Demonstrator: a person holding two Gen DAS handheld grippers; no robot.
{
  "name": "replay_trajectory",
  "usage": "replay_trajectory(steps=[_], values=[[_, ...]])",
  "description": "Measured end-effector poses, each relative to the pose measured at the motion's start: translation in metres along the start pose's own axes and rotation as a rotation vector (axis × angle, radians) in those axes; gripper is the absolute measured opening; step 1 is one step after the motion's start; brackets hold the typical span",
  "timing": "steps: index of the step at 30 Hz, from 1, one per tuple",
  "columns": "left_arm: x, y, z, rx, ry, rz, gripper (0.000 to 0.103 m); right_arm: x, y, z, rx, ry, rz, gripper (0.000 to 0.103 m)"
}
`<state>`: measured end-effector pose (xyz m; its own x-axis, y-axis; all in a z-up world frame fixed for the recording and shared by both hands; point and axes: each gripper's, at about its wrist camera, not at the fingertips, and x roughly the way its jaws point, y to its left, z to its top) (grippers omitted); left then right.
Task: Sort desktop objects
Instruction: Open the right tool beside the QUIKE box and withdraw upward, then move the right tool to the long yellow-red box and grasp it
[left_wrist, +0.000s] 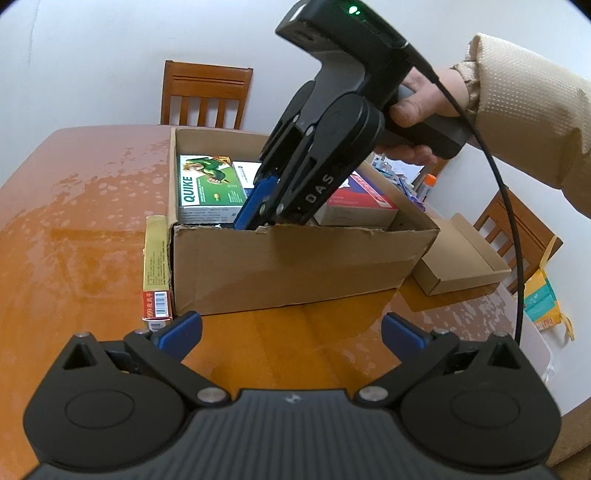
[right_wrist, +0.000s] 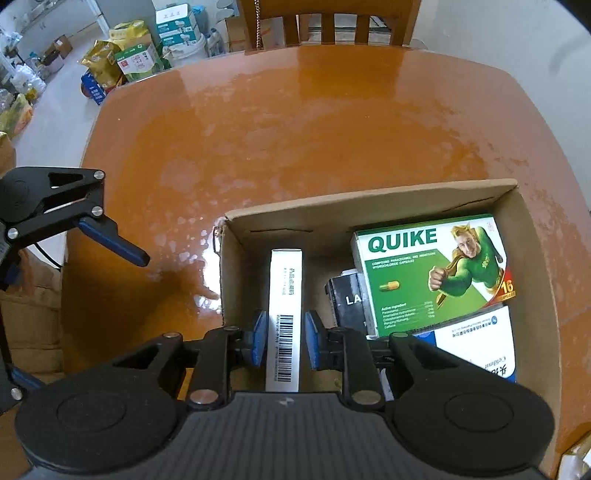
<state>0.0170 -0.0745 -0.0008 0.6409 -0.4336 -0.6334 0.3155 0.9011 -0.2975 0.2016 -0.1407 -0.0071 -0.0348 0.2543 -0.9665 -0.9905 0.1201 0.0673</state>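
I'm looking at what seems a home dining room doubling as storage: a glossy orange wooden table (right_wrist: 295, 122) with matching slat-backed wooden chairs (left_wrist: 205, 94), plain white walls, and bags and cartons of goods (right_wrist: 136, 55) piling up on the floor beyond.

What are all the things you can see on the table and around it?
cardboard box: one, brown, open, on the table
QUIKE box: one, green, inside the cardboard box
white slim box: one, on edge, inside, by the wall
black box: one, inside, partly under the QUIKE box
white-and-blue box: one, inside
red-and-white box: one, inside
yellow box: one, outside, against the cardboard box
flat tray: one, brown cardboard, beside the box
table: one, orange, glossy
chairs: two, wooden
left gripper: open, empty
right gripper: pads either side of the white slim box, thin gaps showing
hand: one, holding the right gripper
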Motion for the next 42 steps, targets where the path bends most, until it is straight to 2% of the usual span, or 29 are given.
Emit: replay_trajectory(steps=[3, 5, 8, 11, 13, 16, 20, 22, 27, 34, 40, 42], values=[[-0.001, 0.002, 0.000, 0.011, 0.001, -0.010, 0.103, -0.010, -0.002, -0.001, 0.034, -0.024, -0.021, 0.029], [-0.001, 0.004, 0.001, 0.019, 0.002, -0.018, 0.103, -0.019, -0.002, -0.001, 0.061, -0.045, -0.044, 0.036], [-0.002, 0.009, 0.002, 0.034, 0.002, -0.028, 0.103, -0.033, 0.003, 0.000, 0.103, -0.069, -0.088, 0.037], [-0.003, 0.016, 0.002, 0.050, 0.016, -0.022, 0.103, -0.049, -0.001, -0.013, 0.152, -0.096, -0.121, 0.039], [-0.003, 0.022, 0.002, 0.065, 0.037, -0.009, 0.103, -0.058, -0.002, -0.019, 0.194, -0.122, -0.148, 0.048], [-0.007, 0.035, 0.002, 0.078, 0.050, -0.020, 0.103, -0.071, 0.000, -0.024, 0.269, -0.168, -0.196, 0.048], [-0.016, 0.053, 0.001, 0.119, 0.072, -0.043, 0.103, -0.089, 0.021, -0.023, 0.389, -0.237, -0.256, 0.048], [-0.022, 0.062, 0.002, 0.149, 0.086, -0.050, 0.103, -0.097, 0.035, -0.021, 0.446, -0.284, -0.285, 0.058], [-0.040, 0.086, -0.001, 0.211, 0.109, -0.087, 0.103, -0.108, 0.074, -0.007, 0.590, -0.376, -0.355, 0.064], [-0.052, 0.119, -0.012, 0.274, 0.148, -0.108, 0.103, -0.081, 0.123, 0.009, 0.800, -0.447, -0.341, 0.083], [-0.059, 0.141, -0.023, 0.297, 0.167, -0.110, 0.103, -0.037, 0.143, 0.003, 1.068, -0.476, -0.367, 0.088], [-0.061, 0.146, -0.027, 0.300, 0.175, -0.105, 0.103, -0.021, 0.149, 0.002, 1.143, -0.464, -0.406, 0.088]])
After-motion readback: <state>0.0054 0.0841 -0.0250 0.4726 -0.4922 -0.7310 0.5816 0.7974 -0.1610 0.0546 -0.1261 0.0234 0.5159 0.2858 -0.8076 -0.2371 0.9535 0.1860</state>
